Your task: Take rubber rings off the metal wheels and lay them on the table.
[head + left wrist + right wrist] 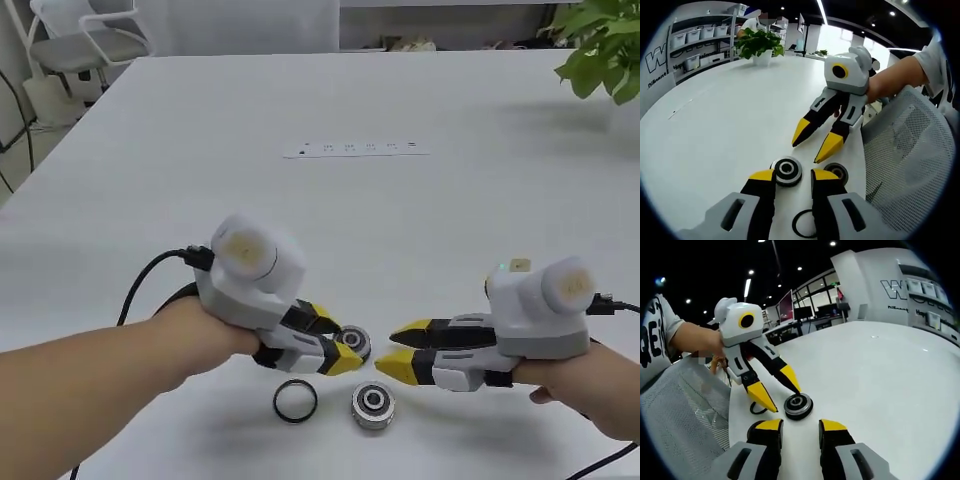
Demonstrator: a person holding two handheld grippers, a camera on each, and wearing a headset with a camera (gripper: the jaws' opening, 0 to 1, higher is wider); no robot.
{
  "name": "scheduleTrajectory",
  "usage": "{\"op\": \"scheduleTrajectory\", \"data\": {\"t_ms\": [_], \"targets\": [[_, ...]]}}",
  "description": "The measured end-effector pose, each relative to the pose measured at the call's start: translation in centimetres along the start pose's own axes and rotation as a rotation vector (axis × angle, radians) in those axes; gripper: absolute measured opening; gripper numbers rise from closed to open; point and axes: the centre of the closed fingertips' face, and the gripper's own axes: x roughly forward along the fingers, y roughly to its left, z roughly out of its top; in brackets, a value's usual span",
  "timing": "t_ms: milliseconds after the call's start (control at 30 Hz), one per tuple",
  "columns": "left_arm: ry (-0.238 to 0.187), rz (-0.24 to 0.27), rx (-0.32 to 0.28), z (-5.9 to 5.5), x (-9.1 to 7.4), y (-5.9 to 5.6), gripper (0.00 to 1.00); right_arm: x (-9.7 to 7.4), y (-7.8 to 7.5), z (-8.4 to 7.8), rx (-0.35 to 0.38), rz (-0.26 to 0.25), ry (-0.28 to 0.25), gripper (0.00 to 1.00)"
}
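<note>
Two pairs of open jaws face each other over one wheel on the counter.

The left gripper (793, 175) has its jaws parted around a metal wheel (786, 171) that lies flat between the yellow tips. The wheel has a dark band around its rim and sits close against one tip with a gap to the other, so it is not clamped. The right gripper (800, 425) points at it from the opposite side, jaws apart and empty, tips near the wheel but not touching it. Nearer the person, a loose black rubber ring (295, 401) lies flat on the white counter (420, 220), just beside a second wheel (373, 405) that looks bare silver in the head view. A potted plant (600, 50) stands at the far right corner, and an office chair (85, 40) sits beyond the far left edge.
</note>
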Motion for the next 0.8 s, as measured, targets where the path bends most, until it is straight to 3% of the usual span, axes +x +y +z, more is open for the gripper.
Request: {"op": "scheduleTrajectory", "data": {"t_ms": [333, 633, 800], "targets": [[0.003, 0.010, 0.033, 0.19, 0.36, 0.25, 0.14, 0.01, -0.07, -0.05, 0.002, -0.001, 0.001, 0.26], [0.018, 0.047, 0.119, 0.23, 0.70, 0.31, 0.11, 0.06, -0.09, -0.08, 0.000, -0.001, 0.003, 0.26], [0.012, 0.060, 0.106, 0.30, 0.61, 0.63, 0.08, 0.15, -0.16, -0.07, -0.001, 0.001, 0.004, 0.26]]}}
